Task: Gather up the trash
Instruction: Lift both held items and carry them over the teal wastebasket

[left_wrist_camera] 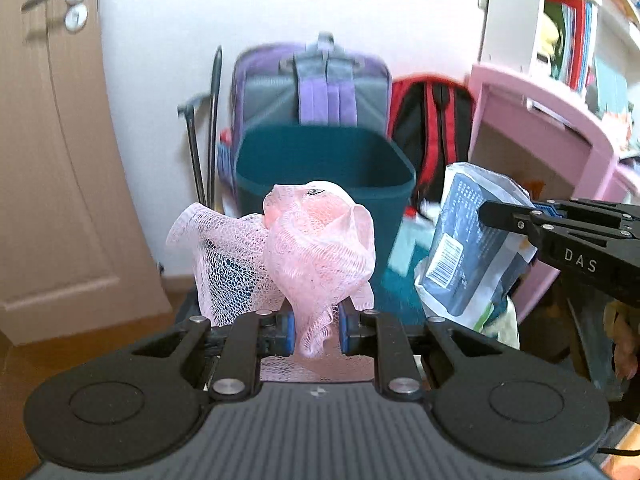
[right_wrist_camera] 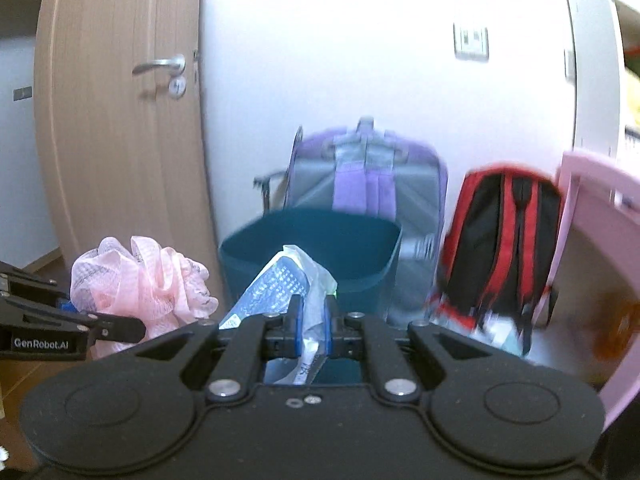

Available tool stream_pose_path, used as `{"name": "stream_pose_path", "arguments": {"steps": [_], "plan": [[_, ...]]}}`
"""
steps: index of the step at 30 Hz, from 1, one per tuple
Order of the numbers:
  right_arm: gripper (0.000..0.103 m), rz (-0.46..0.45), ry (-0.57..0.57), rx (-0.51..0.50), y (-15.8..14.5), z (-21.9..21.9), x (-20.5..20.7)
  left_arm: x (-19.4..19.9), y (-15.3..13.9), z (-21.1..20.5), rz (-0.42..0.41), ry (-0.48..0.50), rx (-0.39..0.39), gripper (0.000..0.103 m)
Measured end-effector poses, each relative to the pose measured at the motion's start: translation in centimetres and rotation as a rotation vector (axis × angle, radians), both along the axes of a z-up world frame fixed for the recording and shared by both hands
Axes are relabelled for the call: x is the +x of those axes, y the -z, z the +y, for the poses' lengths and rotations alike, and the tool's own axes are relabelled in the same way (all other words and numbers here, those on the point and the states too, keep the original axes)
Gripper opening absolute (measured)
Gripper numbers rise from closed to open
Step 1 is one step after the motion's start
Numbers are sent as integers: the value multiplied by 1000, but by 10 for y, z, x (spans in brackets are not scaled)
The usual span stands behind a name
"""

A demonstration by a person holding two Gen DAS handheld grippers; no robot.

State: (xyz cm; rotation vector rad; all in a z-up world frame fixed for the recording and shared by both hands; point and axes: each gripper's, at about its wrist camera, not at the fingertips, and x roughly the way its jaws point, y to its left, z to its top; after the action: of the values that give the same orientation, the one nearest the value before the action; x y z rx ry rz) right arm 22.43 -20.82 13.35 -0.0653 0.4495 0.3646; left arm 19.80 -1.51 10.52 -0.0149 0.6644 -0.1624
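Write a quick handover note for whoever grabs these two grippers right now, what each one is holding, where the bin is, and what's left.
Left gripper: shut on the pink mesh sponge, held in the air.
Right gripper: shut on the blue-and-white plastic wrapper, also held up.
Teal bin: straight ahead on the floor, in front of the purple backpack, with the red-and-black backpack beside that.
Done: both items picked up.
Left: carry both over the bin's opening and release. Bin contents cannot be seen.

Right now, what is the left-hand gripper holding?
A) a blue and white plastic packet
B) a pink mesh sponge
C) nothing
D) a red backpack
B: the left gripper is shut on the pink mesh sponge, in front of the teal bin; the plastic packet is in the right gripper.
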Motion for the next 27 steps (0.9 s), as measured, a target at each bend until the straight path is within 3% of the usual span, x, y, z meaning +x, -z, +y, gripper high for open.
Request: {"name": "stream_pose_path", "arguments": {"steps": [8, 15, 27], "plan": [[9, -105, 30, -32, -36, 4, 55, 53, -40, -12, -80, -30, 33, 19], [9, -100, 65, -39, -32, 10, 112, 111, -51, -21, -93, -50, 51, 19], [13, 26, 28, -139, 22, 22, 173, 201, 7, -32, 35, -40, 72, 19]]}}
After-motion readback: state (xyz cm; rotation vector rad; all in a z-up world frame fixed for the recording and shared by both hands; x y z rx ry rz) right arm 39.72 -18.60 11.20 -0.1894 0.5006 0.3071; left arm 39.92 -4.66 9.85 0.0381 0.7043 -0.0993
